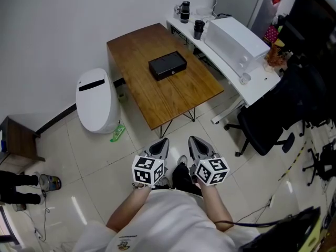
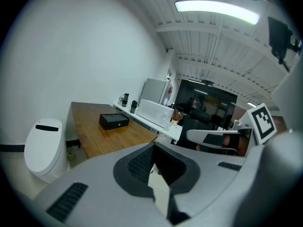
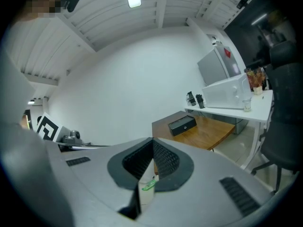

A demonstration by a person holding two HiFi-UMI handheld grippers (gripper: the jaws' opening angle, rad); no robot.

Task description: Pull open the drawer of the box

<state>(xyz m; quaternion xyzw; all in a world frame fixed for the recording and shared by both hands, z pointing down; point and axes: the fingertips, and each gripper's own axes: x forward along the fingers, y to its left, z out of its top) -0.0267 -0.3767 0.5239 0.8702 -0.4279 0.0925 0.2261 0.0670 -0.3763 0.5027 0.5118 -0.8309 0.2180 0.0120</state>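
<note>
Squarely on the far half of the wooden counter (image 1: 157, 101) lies one black box (image 1: 167, 65), low and flat. Its long axis runs across the counter's width, from lower left to upper right in the head view. One long side faces the counter's near end, toward the person. Both gripper views show a small pale dot on that side. It is too small to tell whether it is a knob, and no drawer seam can be made out. The box's outline is a plain rectangle.

Two claws are held side by side low in the head view, over the floor tiles. They are well apart from the counter's near end and both point toward the box. The left claw (image 1: 161, 145) has its jaws together with nothing between them. The right claw (image 1: 195, 144) is likewise closed and empty. In the head view the marker cubes cover the rear part of each claw and most of the hands.

One white bin (image 1: 97, 100) stands just beside the counter's left edge. To the right is a white counter (image 1: 255, 88) bearing two dark cups (image 1: 185, 11) and one white machine (image 1: 236, 43). One black chair (image 1: 262, 130) stands before it, its right side lost in shadow.
</note>
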